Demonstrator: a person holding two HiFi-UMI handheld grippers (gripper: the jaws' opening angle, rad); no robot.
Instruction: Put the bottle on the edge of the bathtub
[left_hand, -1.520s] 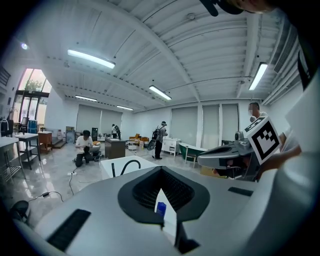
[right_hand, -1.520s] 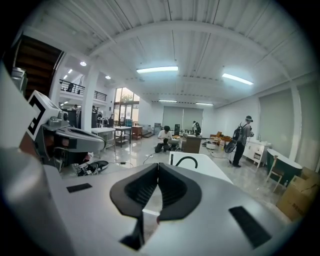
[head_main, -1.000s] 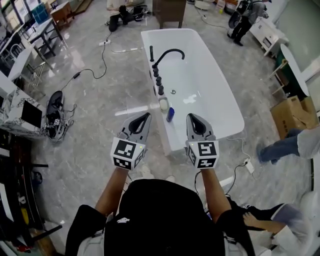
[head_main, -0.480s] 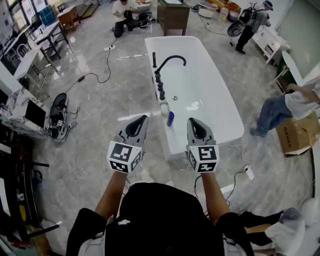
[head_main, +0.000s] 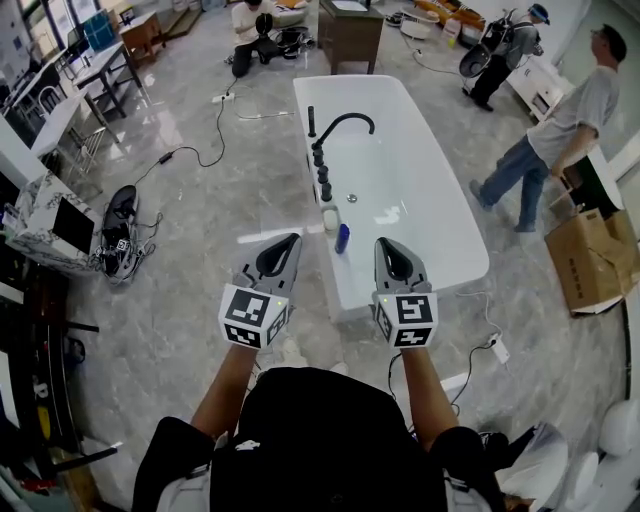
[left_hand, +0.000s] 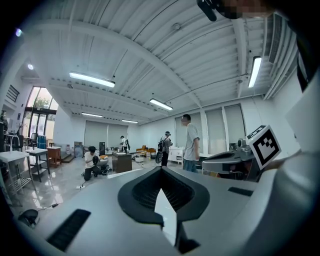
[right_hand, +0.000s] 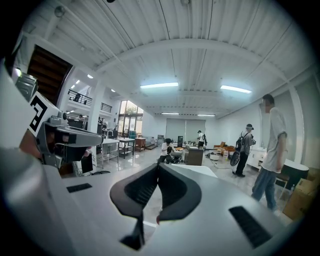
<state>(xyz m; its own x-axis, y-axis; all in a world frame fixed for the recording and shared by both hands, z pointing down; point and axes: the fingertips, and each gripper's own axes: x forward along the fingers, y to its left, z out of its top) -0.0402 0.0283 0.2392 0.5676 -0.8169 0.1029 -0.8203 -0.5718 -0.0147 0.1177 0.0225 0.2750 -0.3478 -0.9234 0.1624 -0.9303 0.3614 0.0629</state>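
A small blue bottle (head_main: 342, 238) stands inside the white bathtub (head_main: 440, 200), close to its near left rim. A pale cup-like thing (head_main: 330, 218) sits on that rim, behind it a row of black knobs and a curved black faucet (head_main: 338, 126). My left gripper (head_main: 291, 240) (left_hand: 161, 169) is held over the floor just left of the tub, shut and empty. My right gripper (head_main: 384, 243) (right_hand: 158, 165) hovers over the tub's near end, a little right of the bottle, shut with nothing in it. Neither gripper view shows the bottle.
A person (head_main: 560, 115) walks by the tub's right side, near a cardboard box (head_main: 592, 258). Two more people (head_main: 252, 22) are at the far end beside a wooden cabinet (head_main: 350, 25). Cables (head_main: 195, 152) cross the floor at left; a power strip (head_main: 497, 350) lies at right.
The person in jeans has walked from the lower right up along the tub's right side. Both grippers have stayed almost where they were, both shut.
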